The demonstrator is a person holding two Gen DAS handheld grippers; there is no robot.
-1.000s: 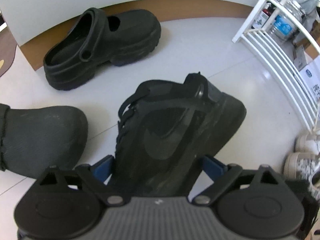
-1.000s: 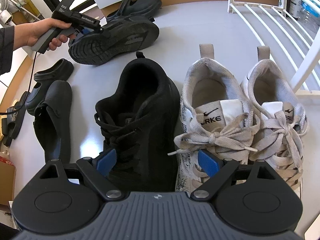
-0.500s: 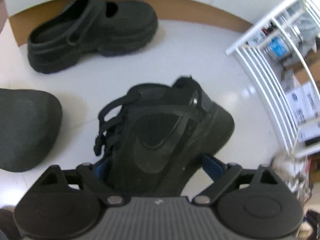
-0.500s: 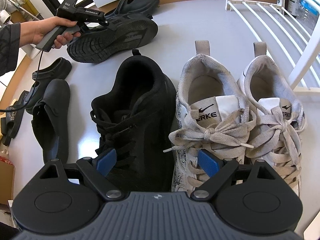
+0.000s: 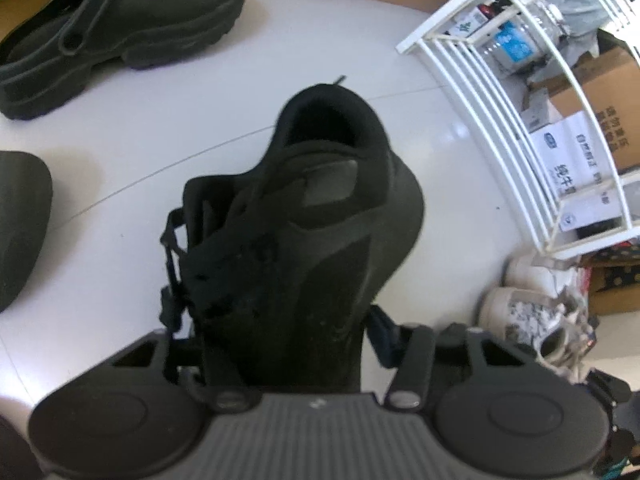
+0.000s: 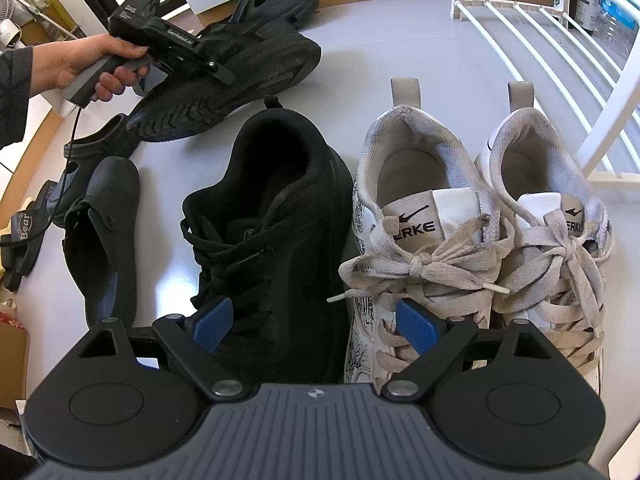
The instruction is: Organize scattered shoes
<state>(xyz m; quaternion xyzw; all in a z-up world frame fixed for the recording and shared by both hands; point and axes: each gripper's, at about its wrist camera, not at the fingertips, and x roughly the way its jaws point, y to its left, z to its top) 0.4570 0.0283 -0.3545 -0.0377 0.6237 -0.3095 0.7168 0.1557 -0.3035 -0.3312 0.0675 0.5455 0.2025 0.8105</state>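
A pale tiled floor (image 6: 400, 32) runs up to a wooden skirting, with a white wire rack (image 6: 560, 40) at its right edge. Against the foot of that rack stand two white trainers (image 6: 460, 240) side by side, heels outward, and a black trainer (image 6: 276, 220) is set just beside the left one, making a row.

The left gripper (image 5: 280, 344) is clenched on the second black trainer (image 5: 304, 216), gripping it at the toe end. A second ago that shoe hung on its side, sole facing the row; now it has swung round so that its mouth faces up at the left camera, though the sole still shows in the right camera's view. It looks as if it is being brought to pair with its mate, where the floor lies bare on the left.

The right gripper (image 6: 316, 324) hovers over the row with its jaws spread, grasping nothing, as it did a second ago. Black clogs (image 5: 120, 28) and a slipper (image 6: 104, 232) lie apart near the skirting and the left edge.
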